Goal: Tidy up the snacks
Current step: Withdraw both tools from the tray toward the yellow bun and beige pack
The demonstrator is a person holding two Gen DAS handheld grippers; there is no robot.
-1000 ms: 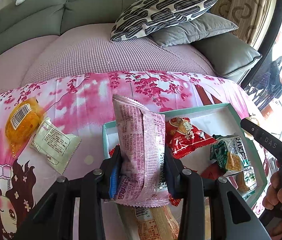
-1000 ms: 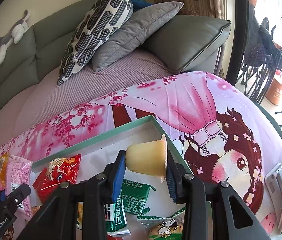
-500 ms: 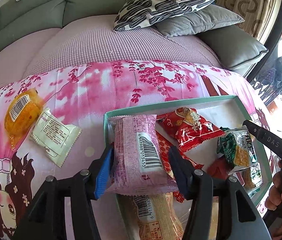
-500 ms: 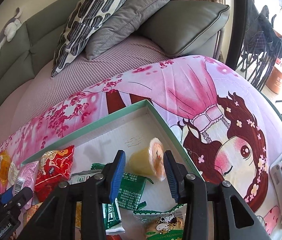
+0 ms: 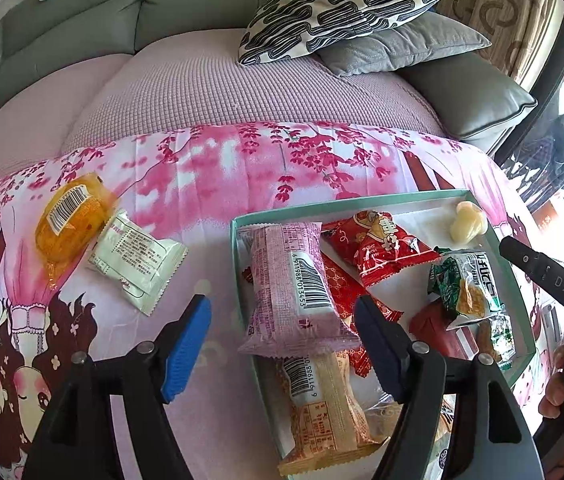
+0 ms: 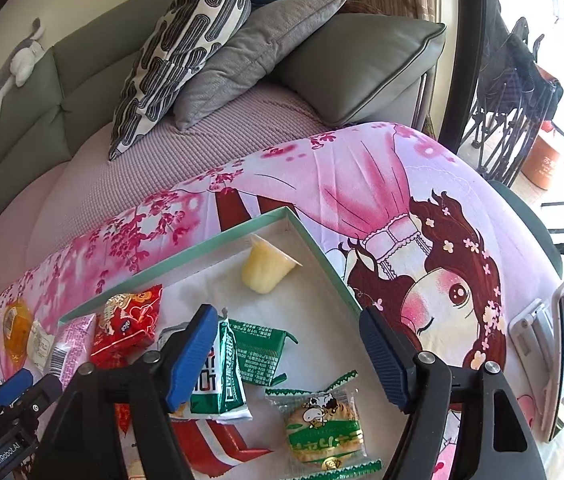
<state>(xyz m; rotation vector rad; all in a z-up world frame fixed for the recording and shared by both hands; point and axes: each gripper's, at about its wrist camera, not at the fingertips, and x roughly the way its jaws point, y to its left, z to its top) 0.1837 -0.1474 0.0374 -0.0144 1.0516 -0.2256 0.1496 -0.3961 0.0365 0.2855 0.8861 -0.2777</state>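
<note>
A teal-rimmed box (image 5: pixel 238 240) (image 6: pixel 321 256) holds several snacks. A pink wrapped snack (image 5: pixel 293 280) lies at its left end on other packets, just beyond my open, empty left gripper (image 5: pixel 282 332). A pale jelly cup (image 6: pixel 264 270) (image 5: pixel 466 224) lies on its side in the box's far right corner, ahead of my open, empty right gripper (image 6: pixel 285 354). An orange jelly pack (image 5: pixel 68 220) and a white sachet (image 5: pixel 138 260) lie on the pink cloth left of the box.
Red packets (image 5: pixel 385 248), green packets (image 5: pixel 467 284) (image 6: pixel 238 360) and a cookie pack (image 6: pixel 323 430) fill the box. A long beige snack (image 5: pixel 321 408) lies at its near end. A phone on a stand (image 6: pixel 561 344) is at the right. Cushions (image 6: pixel 186 52) lie on the sofa behind.
Both grippers opened wide and pulled back. The pink snack now lies flat in the box's left end. The jelly cup rolled to the box's far right corner.
</note>
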